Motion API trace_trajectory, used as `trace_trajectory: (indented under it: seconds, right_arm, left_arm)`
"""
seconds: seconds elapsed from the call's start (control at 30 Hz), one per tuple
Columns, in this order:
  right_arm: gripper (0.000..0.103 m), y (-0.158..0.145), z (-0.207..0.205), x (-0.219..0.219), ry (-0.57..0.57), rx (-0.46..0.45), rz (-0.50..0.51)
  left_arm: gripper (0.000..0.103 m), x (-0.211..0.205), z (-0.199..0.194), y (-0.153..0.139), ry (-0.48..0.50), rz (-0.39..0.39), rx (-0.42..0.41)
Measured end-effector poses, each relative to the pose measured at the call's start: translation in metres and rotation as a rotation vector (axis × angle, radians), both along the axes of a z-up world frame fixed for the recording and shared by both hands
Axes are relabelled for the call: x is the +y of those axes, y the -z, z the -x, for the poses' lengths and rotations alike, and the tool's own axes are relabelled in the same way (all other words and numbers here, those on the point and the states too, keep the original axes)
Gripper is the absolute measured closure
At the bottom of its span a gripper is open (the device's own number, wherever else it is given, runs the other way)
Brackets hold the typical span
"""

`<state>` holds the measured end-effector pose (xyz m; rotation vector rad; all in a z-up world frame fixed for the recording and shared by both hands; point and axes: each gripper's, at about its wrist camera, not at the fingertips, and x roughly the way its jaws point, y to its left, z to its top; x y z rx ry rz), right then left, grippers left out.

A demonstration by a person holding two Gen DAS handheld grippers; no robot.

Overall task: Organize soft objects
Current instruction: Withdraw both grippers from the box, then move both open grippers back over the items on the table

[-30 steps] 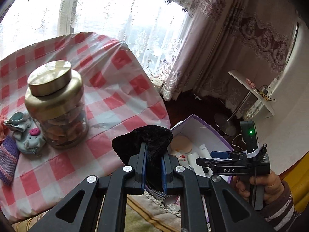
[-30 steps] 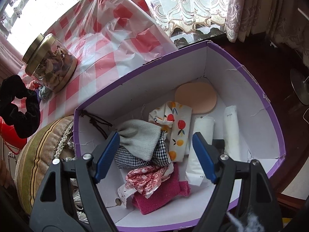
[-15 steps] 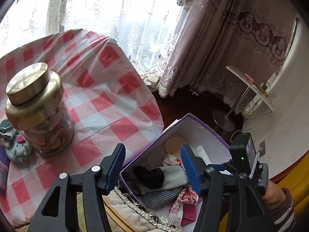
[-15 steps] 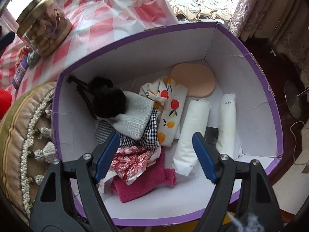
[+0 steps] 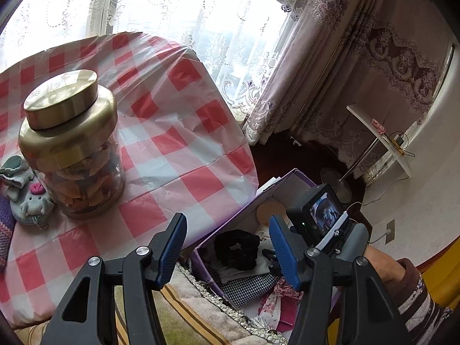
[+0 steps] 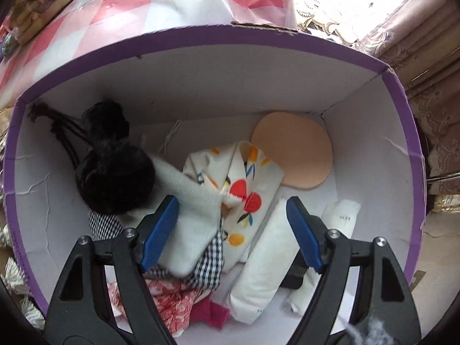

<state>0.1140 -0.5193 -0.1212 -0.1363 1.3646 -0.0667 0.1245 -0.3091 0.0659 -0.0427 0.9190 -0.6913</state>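
Observation:
A black fuzzy scrunchie (image 6: 115, 179) lies in the purple box (image 6: 258, 36) on top of a grey cloth pouch (image 6: 192, 210). It also shows in the left wrist view (image 5: 237, 248), inside the box (image 5: 230, 215) beside the table. My left gripper (image 5: 227, 247) is open and empty above the box. My right gripper (image 6: 231, 230) is open and empty, low inside the box over a fruit-print cloth (image 6: 244, 189). A grey plush elephant (image 5: 30, 204) and a purple knit piece (image 5: 5, 230) lie on the table's left.
The box also holds a peach round pad (image 6: 293, 152), white rolls (image 6: 264, 264), checked cloth (image 6: 210, 264) and red cloths (image 6: 172, 302). A gold-lidded glass jar (image 5: 70, 143) stands on the red-checked tablecloth (image 5: 172, 143). A striped tasselled cushion (image 5: 187, 310) lies below the box. Curtains hang behind.
My left gripper opened and dropped the black scrunchie into the box, then drew back toward the table. My right gripper stayed open and sank deeper into the box.

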Motion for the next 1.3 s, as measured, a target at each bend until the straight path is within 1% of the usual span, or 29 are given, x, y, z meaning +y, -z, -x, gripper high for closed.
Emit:
trace_trajectory:
  seconds: [0.17,0.23,0.3,0.37,0.43,0.5,0.57,0.63,0.7,0.77,0.83,0.9,0.97,1.0,1.1,1.23,1.3]
  right_arm:
    - [0.023,0.013,-0.018,0.012,-0.055,0.009,0.053]
    - [0.023,0.023,-0.021,0.017,-0.061,0.011,0.054]
    - [0.023,0.024,-0.022,0.021,-0.07,-0.026,0.041]
    - [0.023,0.019,-0.021,0.023,-0.066,-0.065,0.033]
    - [0.023,0.011,-0.015,0.018,-0.038,-0.084,0.019]
    - [0.023,-0.007,-0.006,0.008,-0.001,-0.138,0.005]
    - [0.023,-0.025,0.008,-0.003,0.039,-0.159,-0.028]
    - [0.023,-0.04,0.024,-0.01,0.06,-0.148,-0.08]
    - [0.023,-0.052,0.044,-0.015,0.055,-0.138,-0.106]
    - [0.023,-0.055,0.055,-0.011,0.018,-0.102,-0.153]
    - [0.025,-0.052,0.061,-0.008,-0.029,-0.063,-0.145]
    - [0.028,-0.037,0.058,0.0,-0.049,-0.013,-0.111]
    - [0.034,-0.019,0.044,0.001,-0.045,0.045,-0.076]
    - [0.034,-0.014,0.036,0.001,-0.06,0.057,-0.077]
    - [0.034,-0.007,0.016,0.005,-0.058,0.041,-0.085]
    - [0.034,-0.011,-0.008,0.0,-0.026,-0.012,-0.092]
    - [0.034,-0.005,-0.021,0.0,-0.022,-0.014,-0.089]
  left_arm:
    - [0.042,0.009,-0.006,0.006,-0.021,0.004,0.019]
    - [0.042,0.012,-0.01,0.008,-0.032,0.011,0.027]
    - [0.042,0.014,-0.013,0.01,-0.039,0.012,0.031]
    - [0.042,0.015,-0.015,0.012,-0.041,0.014,0.039]
    - [0.042,0.016,-0.016,0.013,-0.043,0.015,0.045]
    - [0.042,0.018,-0.017,0.013,-0.047,0.019,0.046]
    - [0.042,0.02,-0.018,0.013,-0.055,0.027,0.049]
    - [0.042,0.022,-0.019,0.013,-0.059,0.029,0.047]
    - [0.042,0.024,-0.019,0.013,-0.063,0.03,0.042]
    - [0.042,0.027,-0.021,0.013,-0.071,0.033,0.041]
    - [0.042,0.03,-0.023,0.014,-0.083,0.04,0.045]
    - [0.042,0.032,-0.024,0.015,-0.09,0.045,0.05]
    - [0.042,0.032,-0.024,0.016,-0.09,0.044,0.053]
    - [0.042,0.032,-0.024,0.016,-0.089,0.042,0.052]
    - [0.042,0.034,-0.025,0.017,-0.096,0.047,0.058]
    - [0.042,0.037,-0.028,0.021,-0.104,0.05,0.071]
    - [0.042,0.036,-0.03,0.024,-0.104,0.05,0.078]
